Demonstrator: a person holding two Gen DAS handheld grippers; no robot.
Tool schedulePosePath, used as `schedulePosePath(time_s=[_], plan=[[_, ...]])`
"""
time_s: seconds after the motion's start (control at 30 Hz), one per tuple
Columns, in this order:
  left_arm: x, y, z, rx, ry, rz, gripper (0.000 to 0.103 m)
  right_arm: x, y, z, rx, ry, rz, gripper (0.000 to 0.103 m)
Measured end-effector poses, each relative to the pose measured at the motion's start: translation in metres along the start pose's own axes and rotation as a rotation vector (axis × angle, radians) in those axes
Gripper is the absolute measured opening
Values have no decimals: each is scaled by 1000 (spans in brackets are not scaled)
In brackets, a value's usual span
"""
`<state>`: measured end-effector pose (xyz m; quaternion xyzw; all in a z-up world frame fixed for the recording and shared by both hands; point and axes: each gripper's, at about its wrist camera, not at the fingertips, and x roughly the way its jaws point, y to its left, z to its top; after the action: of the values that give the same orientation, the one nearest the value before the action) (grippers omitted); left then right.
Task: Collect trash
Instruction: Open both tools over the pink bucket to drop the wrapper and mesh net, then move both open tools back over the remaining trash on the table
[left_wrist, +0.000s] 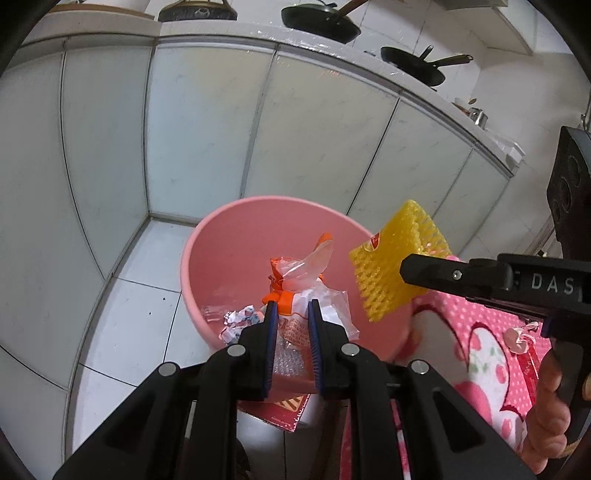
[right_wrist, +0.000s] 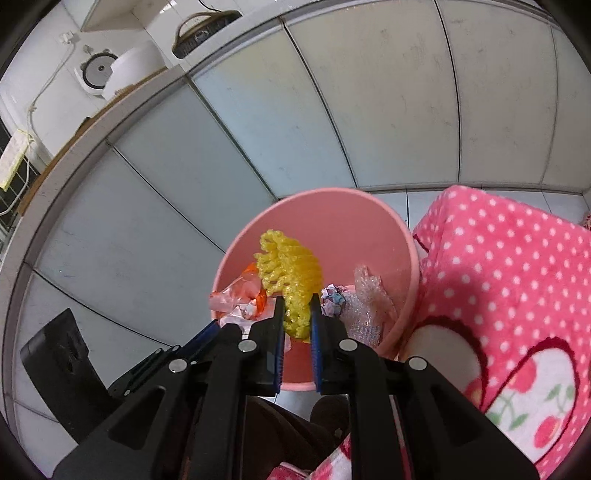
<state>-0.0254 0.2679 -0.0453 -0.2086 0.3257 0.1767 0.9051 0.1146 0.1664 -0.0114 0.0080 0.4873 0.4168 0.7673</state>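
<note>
While a bumpy yellow foam net (right_wrist: 291, 273) is pinched in the jaws of the right gripper (right_wrist: 297, 302) above the round pink bin (left_wrist: 221, 236), a crinkly clear and orange plastic bag (left_wrist: 295, 280) is held in the left gripper (left_wrist: 291, 308) over the same bin. Crumpled paper (left_wrist: 238, 319) is seen inside.

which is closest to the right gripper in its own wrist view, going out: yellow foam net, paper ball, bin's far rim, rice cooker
1. Yellow foam net: between the right gripper fingers, over the bin.
2. Paper ball: just right of the fingertips, inside the bin.
3. Bin's far rim: straight ahead.
4. Rice cooker: far upper left, on the counter.
</note>
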Motion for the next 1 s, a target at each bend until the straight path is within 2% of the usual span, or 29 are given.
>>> schedulePosePath(time_s=[0.13,0.27,0.4,0.47,1.0], plan=[[9,4,-1,-13,19,0,16,12,5,2,-18,6,-31,13],[10,5,-3,-12,17,2,21,19,4,5,-14,26,-46,24],[6,4,-3,0,6,14,38,16,5,7,-8,13,-34,30],[2,3,-2,-5,-4,20,40,12,5,7,-19,8,-34,30],[-43,-5,7,-6,-71,17,40,-38,9,6,-58,-84,26,30]])
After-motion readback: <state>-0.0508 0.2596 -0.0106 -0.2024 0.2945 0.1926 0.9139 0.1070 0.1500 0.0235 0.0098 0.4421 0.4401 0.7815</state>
